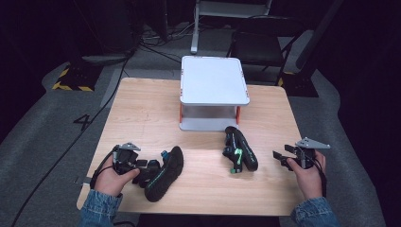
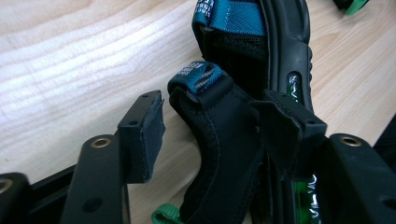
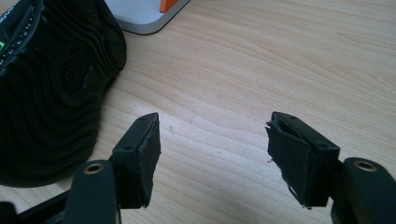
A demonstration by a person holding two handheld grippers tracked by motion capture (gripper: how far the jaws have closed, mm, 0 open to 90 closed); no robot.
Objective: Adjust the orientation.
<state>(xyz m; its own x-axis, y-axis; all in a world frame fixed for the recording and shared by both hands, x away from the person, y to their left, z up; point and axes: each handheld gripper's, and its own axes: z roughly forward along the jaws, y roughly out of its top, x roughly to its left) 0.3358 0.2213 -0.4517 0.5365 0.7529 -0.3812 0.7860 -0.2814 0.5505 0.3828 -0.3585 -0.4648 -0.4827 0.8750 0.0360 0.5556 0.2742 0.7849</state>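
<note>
Two black sandals with teal and green trim lie on the wooden table (image 1: 142, 109). The left sandal (image 1: 166, 171) lies on its side near the front. My left gripper (image 1: 146, 171) is at its heel end, open, with the teal-tabbed heel strap (image 2: 219, 126) between the jaws. The left pad (image 2: 152, 126) stands clear of the strap; the right one is against it or just behind it. The right sandal (image 1: 241, 149) lies right of centre, its ribbed sole (image 3: 51, 84) turned toward my right gripper (image 1: 280, 158). That gripper (image 3: 212, 128) hovers open over bare wood, apart from the sandal.
A white two-level rack (image 1: 213, 78) with orange posts stands at the back middle of the table, and its base corner (image 3: 140, 14) is just beyond the right sandal. Dark chairs, stands and cables lie on the floor behind the table.
</note>
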